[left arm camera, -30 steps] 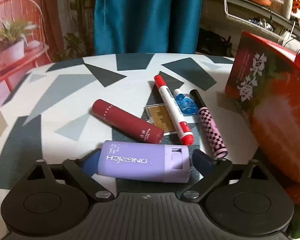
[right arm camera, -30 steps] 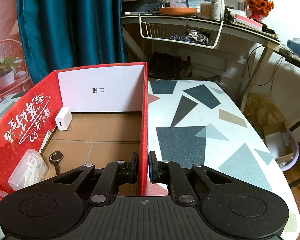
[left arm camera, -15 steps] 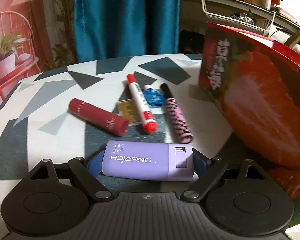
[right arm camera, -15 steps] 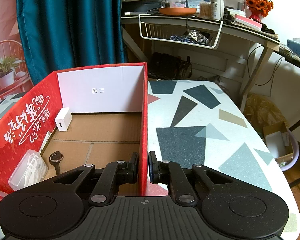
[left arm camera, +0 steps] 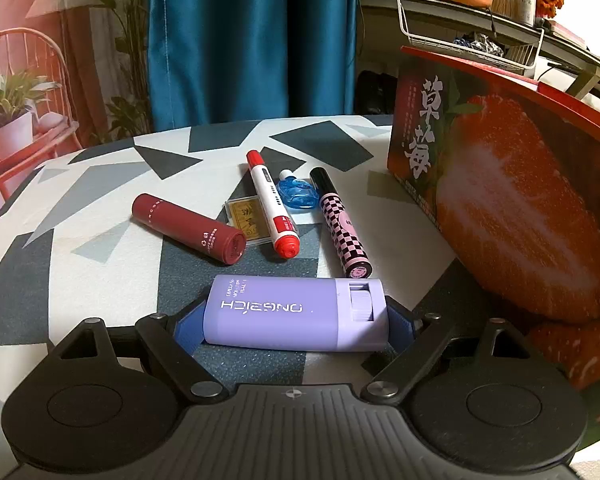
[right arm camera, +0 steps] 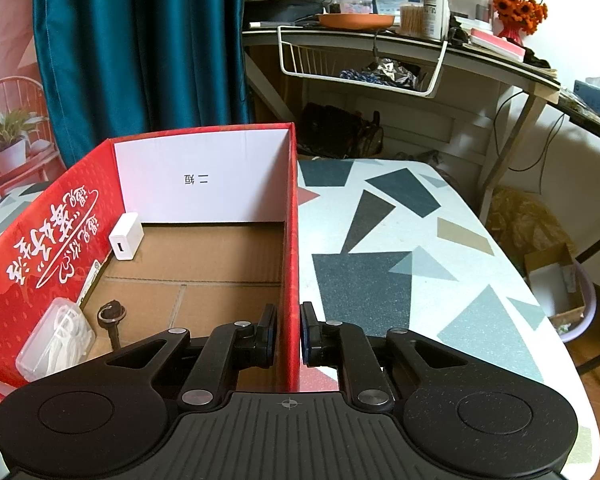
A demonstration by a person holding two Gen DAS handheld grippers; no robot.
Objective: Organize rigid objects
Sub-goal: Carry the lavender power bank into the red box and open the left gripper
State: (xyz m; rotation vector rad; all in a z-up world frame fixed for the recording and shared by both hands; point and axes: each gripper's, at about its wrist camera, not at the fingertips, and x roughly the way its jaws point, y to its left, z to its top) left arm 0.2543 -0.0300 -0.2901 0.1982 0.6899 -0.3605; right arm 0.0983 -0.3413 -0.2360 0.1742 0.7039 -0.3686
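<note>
My left gripper (left arm camera: 295, 320) is shut on a lilac plastic case (left arm camera: 276, 312), held crosswise by its two ends just above the table. Beyond it lie a dark red tube (left arm camera: 188, 228), a red-capped white marker (left arm camera: 270, 204), a small blue bottle (left arm camera: 298, 194), a pink checkered tube (left arm camera: 340, 224) and a gold card (left arm camera: 246, 220). The red strawberry box (left arm camera: 500, 200) stands to the right. My right gripper (right arm camera: 289, 332) straddles the box's right wall (right arm camera: 291, 240). Its jaws are opening, with a thin gap on each side of the wall.
Inside the box lie a white charger (right arm camera: 126, 236), a clear case of floss picks (right arm camera: 56, 340) and a dark key (right arm camera: 112, 316). The patterned table (right arm camera: 400, 280) runs on to the right of the box. A cluttered shelf (right arm camera: 380, 28) and a teal curtain (right arm camera: 140, 40) stand behind.
My left gripper has carried the lilac case to the right, toward the red box, which now looms larger. The right gripper's pads have parted slightly from the box wall.
</note>
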